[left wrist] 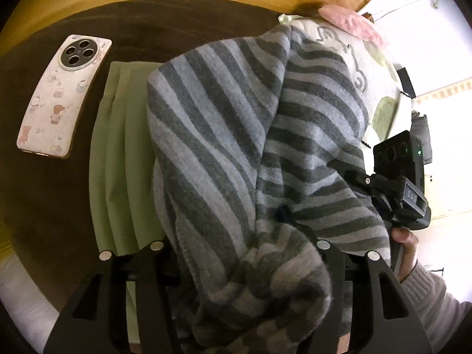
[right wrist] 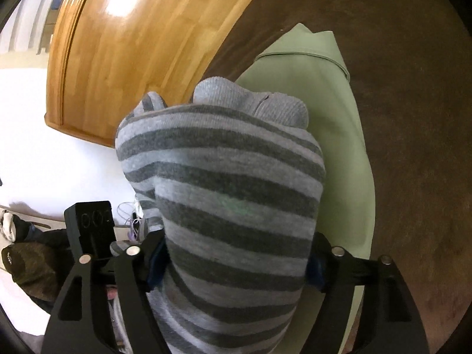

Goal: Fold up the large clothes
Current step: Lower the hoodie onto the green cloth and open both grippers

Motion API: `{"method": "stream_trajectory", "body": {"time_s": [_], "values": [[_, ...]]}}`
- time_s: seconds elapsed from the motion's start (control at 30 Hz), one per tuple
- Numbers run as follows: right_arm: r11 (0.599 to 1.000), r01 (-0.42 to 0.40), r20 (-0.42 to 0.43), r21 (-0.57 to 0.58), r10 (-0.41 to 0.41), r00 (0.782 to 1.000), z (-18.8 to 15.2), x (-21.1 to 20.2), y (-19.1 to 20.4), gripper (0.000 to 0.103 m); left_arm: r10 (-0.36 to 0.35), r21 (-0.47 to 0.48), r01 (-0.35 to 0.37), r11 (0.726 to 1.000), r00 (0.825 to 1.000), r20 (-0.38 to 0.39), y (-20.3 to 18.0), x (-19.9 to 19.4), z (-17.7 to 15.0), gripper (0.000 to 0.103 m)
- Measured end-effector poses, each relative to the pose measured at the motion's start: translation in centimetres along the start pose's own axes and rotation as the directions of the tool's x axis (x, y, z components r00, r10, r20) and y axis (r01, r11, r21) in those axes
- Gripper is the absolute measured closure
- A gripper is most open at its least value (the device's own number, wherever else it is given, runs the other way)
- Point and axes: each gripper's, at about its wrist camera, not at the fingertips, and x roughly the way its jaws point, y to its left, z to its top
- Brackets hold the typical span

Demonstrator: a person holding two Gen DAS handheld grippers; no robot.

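Observation:
A grey striped sweater (left wrist: 224,135) hangs bunched between my two grippers above the dark brown table (left wrist: 59,206). My left gripper (left wrist: 242,262) is shut on a thick fold of the sweater, which covers its fingertips. My right gripper (right wrist: 236,262) is shut on another bunch of the same sweater (right wrist: 224,183), whose ribbed cuffs or hem show at the far end. The right gripper's body also shows at the right of the left wrist view (left wrist: 395,183). A folded light green garment (left wrist: 124,153) lies flat on the table under the sweater; it also shows in the right wrist view (right wrist: 330,112).
A phone in a cartoon-print case (left wrist: 62,97) lies face down on the table left of the green garment. A wooden strip (right wrist: 124,53) borders the dark table surface. Beyond the table edge are a patterned cushion (left wrist: 374,67), a pink cloth (left wrist: 351,19) and white floor.

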Motion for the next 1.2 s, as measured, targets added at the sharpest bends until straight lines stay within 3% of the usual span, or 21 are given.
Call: {"method": "stream_trajectory", "body": {"time_s": [0.4,0.47,0.63,0.8,1.0,1.2], "values": [[1.0,0.003,0.005,0.012,-0.003,1.0,0.2,-0.2,0.1,0.02,-0.02,-0.049,0.02,0.999,1.0,0.01,1.2,-0.2,-0.8,0.032],[1.0,0.025,0.012,0.002,-0.025,1.0,-0.1,-0.7,0.6,0.018,-0.023,-0.072,0.024,0.997,1.0,0.006,1.6,-0.6,-0.7,0.026],[0.995,0.096,0.06,-0.025,-0.094,0.994,0.2,-2.9,1.9,0.012,-0.004,-0.067,0.005,0.998,1.0,0.016,1.8,-2.3,-0.7,0.024],[0.971,0.194,0.112,-0.138,-0.18,0.977,0.1,-6.0,4.6,0.012,0.045,-0.051,-0.041,0.998,0.995,0.087,1.5,-6.3,-1.0,0.024],[0.881,0.333,0.218,-0.337,-0.271,0.938,-2.1,-8.8,10.4,0.012,0.125,-0.021,-0.123,0.992,0.971,0.203,0.3,-12.4,-1.2,0.018],[0.813,0.416,0.315,-0.407,-0.303,0.899,-5.6,-9.7,14.9,0.014,0.222,0.055,-0.253,0.966,0.919,0.324,-4.1,-15.5,-2.1,0.008]]}}
